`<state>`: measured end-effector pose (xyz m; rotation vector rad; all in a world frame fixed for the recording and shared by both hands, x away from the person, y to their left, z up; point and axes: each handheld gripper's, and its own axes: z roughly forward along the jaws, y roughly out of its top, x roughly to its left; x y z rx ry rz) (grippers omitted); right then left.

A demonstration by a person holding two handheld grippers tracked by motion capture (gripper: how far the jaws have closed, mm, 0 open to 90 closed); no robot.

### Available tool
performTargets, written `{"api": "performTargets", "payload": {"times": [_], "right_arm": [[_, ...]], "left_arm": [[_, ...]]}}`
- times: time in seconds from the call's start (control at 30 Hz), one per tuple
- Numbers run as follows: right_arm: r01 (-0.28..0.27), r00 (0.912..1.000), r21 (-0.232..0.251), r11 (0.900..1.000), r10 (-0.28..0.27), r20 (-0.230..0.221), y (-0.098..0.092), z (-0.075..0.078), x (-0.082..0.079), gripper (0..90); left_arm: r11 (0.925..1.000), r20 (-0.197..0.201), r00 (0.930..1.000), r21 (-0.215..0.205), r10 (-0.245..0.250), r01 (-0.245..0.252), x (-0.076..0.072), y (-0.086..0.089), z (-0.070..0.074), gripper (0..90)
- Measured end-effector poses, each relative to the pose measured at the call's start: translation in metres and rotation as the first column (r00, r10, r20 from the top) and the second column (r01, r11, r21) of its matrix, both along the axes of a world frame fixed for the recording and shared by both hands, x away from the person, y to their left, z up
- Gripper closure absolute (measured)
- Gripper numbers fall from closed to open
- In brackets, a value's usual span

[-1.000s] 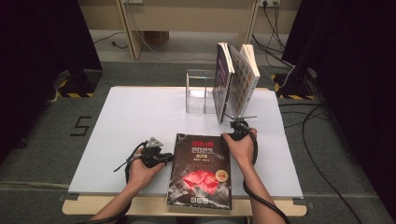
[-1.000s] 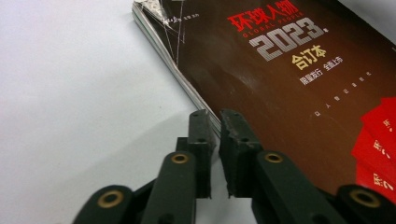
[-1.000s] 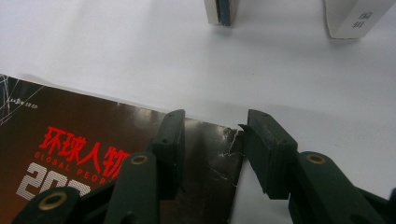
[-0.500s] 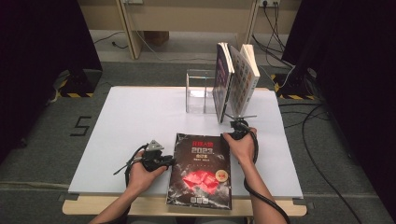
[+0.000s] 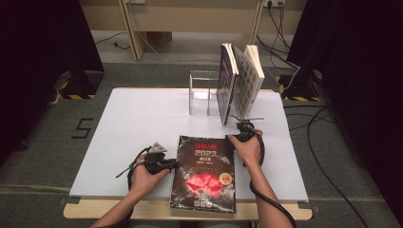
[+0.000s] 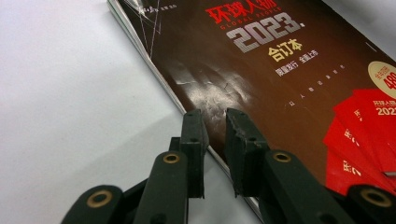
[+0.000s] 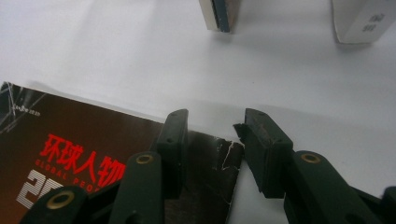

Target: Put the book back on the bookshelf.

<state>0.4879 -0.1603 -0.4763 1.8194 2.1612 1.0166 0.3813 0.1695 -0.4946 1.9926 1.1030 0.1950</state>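
1. A white desk (image 5: pixel 142 123) is seen from the high view, set on a grey carpeted floor (image 5: pixel 43 156); dark curtains (image 5: pixel 43 57) are hung at both sides, and cables (image 5: pixel 328 156) are trailed over the floor at the right.
2. At the back of the desk a clear acrylic stand (image 5: pixel 203 92) is placed, and just to its right two upright books (image 5: pixel 237 85) are stood, leaning toward each other.
3. The left gripper (image 5: pixel 167 164) is held at the left long edge of the magazine (image 5: pixel 204 173). In the left gripper view its jaws are seen a narrow gap apart, poised over that edge, having just been closing; nothing is clamped between them.
4. The magazine is laid flat, cover up, at the near middle of the desk. Its long axis is run from the near edge toward the back of the desk, with the title end pointed away from the person and the bottom end overhanging the near edge slightly.
5. The right gripper (image 5: pixel 245 127) is held at the far right corner of the magazine. In the right gripper view its jaws are seen apart, having just been closing, with the worn corner lying below and between them, ungripped.
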Motion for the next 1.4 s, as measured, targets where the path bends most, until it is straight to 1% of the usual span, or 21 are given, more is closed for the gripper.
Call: {"api": "performTargets", "payload": {"times": [0.03,0.07,0.13,0.17,0.2,0.27,0.33,0.4,0.43,0.53,0.6,0.67,0.7,0.77,0.83,0.87,0.9,1.03,1.2,1.27,1.4], "right_arm": [[0.002,1.0000,0.007,1.000,-0.002,0.002,-0.001,0.000,-0.001,61.2],[0.012,0.9999,0.017,1.000,-0.012,-0.007,-0.002,0.000,-0.002,61.2],[0.029,0.9991,0.042,0.999,-0.028,-0.032,-0.003,0.001,-0.005,60.6],[0.027,0.9991,0.050,0.998,-0.025,-0.034,-0.004,0.001,-0.006,59.9],[0.030,0.9982,0.062,0.998,-0.027,-0.053,-0.004,0.002,-0.007,59.2],[0.033,0.9983,0.075,0.997,-0.029,-0.050,-0.005,0.001,-0.008,59.3],[0.037,0.9977,0.087,0.996,-0.032,-0.060,-0.006,0.001,-0.010,60.3],[0.029,0.9968,0.085,0.996,-0.023,-0.077,-0.007,0.002,-0.011,64.4],[0.026,0.9964,0.092,0.995,-0.018,-0.083,-0.007,0.003,-0.012,66.6],[-0.005,0.9968,0.100,0.995,0.013,-0.079,-0.011,0.008,-0.013,73.8],[-0.015,0.9952,0.125,0.992,0.027,-0.094,-0.012,0.014,-0.013,80.3],[-0.037,0.9935,0.156,0.987,0.053,-0.101,-0.012,0.022,-0.013,85.1],[-0.048,0.9937,0.165,0.985,0.064,-0.093,-0.012,0.026,-0.014,85.9],[-0.063,0.9932,0.169,0.984,0.079,-0.086,-0.010,0.032,-0.015,86.3],[-0.068,0.9941,0.177,0.982,0.081,-0.072,-0.010,0.037,-0.017,86.4],[-0.067,0.9945,0.185,0.980,0.081,-0.067,-0.011,0.039,-0.018,86.5],[-0.067,0.9953,0.197,0.978,0.079,-0.056,-0.011,0.042,-0.020,86.4],[-0.074,0.9966,0.200,0.977,0.080,-0.020,-0.011,0.050,-0.027,86.5],[-0.085,0.9963,0.205,0.975,0.080,0.030,-0.008,0.063,-0.036,86.6],[-0.088,0.9955,0.202,0.975,0.078,0.054,-0.007,0.068,-0.039,86.6],[-0.095,0.9931,0.213,0.972,0.078,0.088,-0.005,0.078,-0.043,86.6]], "left_arm": [[1.0000,0.003,1.0000,0.004,0.003,-0.003,0.000,0.000,0.000,76.9],[1.0000,0.001,1.0000,0.004,0.002,-0.002,-0.001,0.000,0.000,77.0],[1.0000,0.002,1.0000,0.003,0.009,-0.009,-0.001,-0.001,0.000,77.2],[1.0000,-0.001,1.0000,0.006,0.006,-0.006,-0.001,-0.001,0.000,77.4],[1.0000,0.000,1.0000,0.008,0.006,-0.006,-0.001,-0.001,0.001,77.4],[1.0000,0.002,1.0000,0.008,0.005,-0.005,-0.001,-0.001,0.001,77.4],[1.0000,0.000,1.0000,0.004,0.006,-0.006,-0.001,-0.001,0.000,77.4],[1.0000,0.002,1.0000,0.005,0.005,-0.005,-0.001,0.000,0.000,77.4],[1.0000,0.003,1.0000,0.005,0.004,-0.004,-0.001,0.000,0.000,77.4],[1.0000,0.002,1.0000,-0.001,0.004,-0.004,-0.001,0.000,0.000,77.3],[1.0000,-0.001,1.0000,-0.004,0.004,-0.004,-0.002,0.001,0.000,77.0],[1.0000,0.012,0.9999,-0.009,0.000,0.000,-0.002,0.003,-0.002,75.5],[0.9997,0.014,0.9999,-0.026,0.004,-0.004,-0.002,0.003,-0.003,73.8],[0.9982,0.016,0.9998,-0.059,0.013,-0.012,-0.004,0.006,-0.005,68.9],[0.9990,0.037,0.9992,-0.044,0.012,-0.010,-0.006,0.010,-0.004,62.2],[0.9984,0.048,0.9982,-0.047,0.035,-0.032,-0.007,0.014,-0.003,59.1],[0.9978,0.052,0.9977,-0.052,0.044,-0.042,-0.007,0.017,-0.002,57.6],[0.9936,0.063,0.9934,-0.067,0.096,-0.091,-0.003,0.031,0.003,53.3],[0.9928,0.082,0.9903,-0.051,0.113,-0.109,0.000,0.039,0.004,48.6],[0.9933,0.084,0.9900,-0.034,0.113,-0.111,0.002,0.041,0.004,46.2],[0.9910,0.078,0.9883,-0.037,0.131,-0.129,0.003,0.045,0.003,43.6]]}}
